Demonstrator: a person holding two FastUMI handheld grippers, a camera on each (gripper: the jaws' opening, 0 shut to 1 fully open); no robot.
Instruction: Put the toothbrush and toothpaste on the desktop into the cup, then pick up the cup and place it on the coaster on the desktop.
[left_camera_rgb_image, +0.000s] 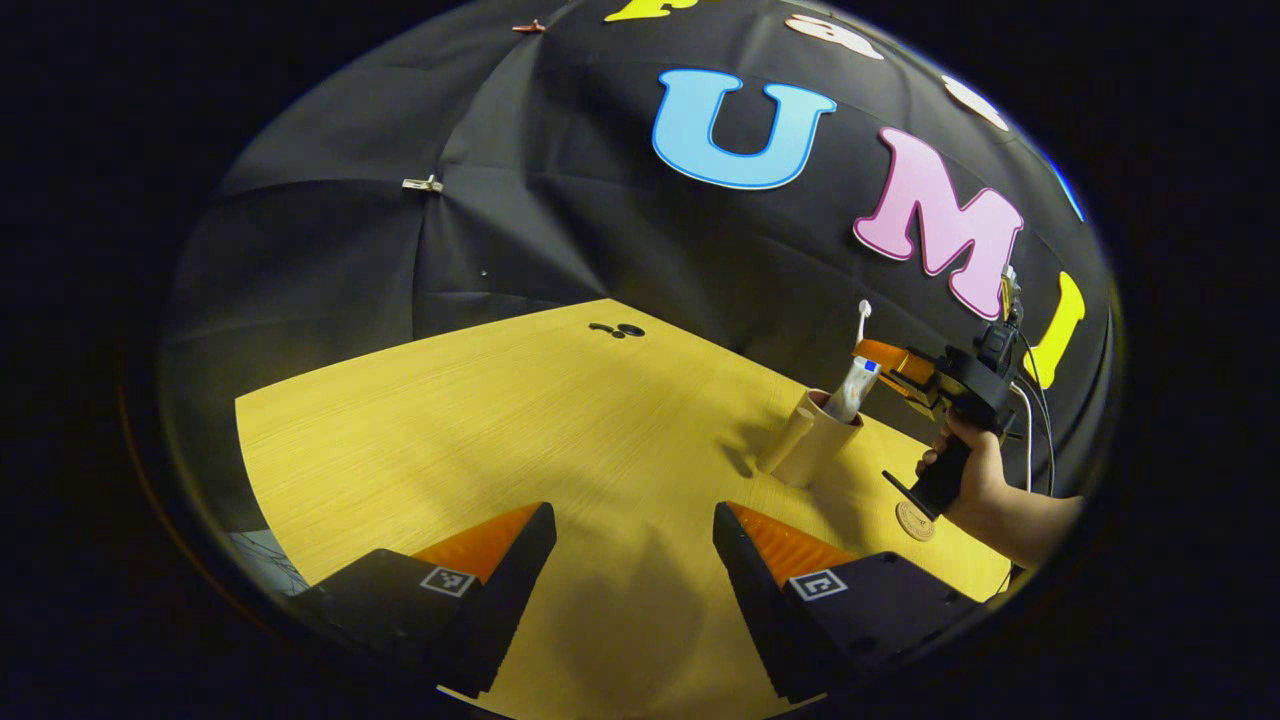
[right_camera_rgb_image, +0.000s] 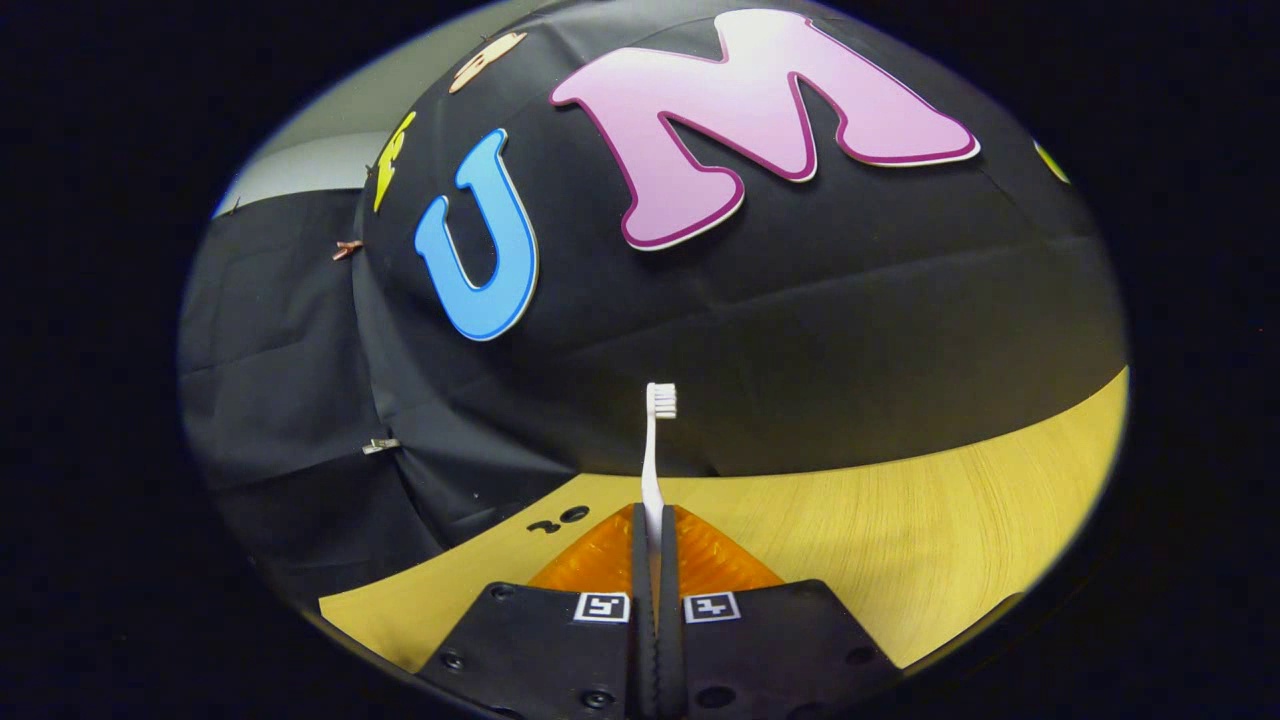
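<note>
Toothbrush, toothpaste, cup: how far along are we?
Done: toothpaste stands in the cup. In hand: right gripper is shut on the toothbrush, held above the cup. Left: drop the brush in, then move the cup onto the coaster. Left gripper is open and holds nothing.

Right gripper fingers clamp the toothbrush handle; the bristle head points up, above the surface.

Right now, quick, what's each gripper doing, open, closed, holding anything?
Left gripper: open, holding nothing, above the table.
Right gripper: closed on the toothbrush, bristle end up.
</note>
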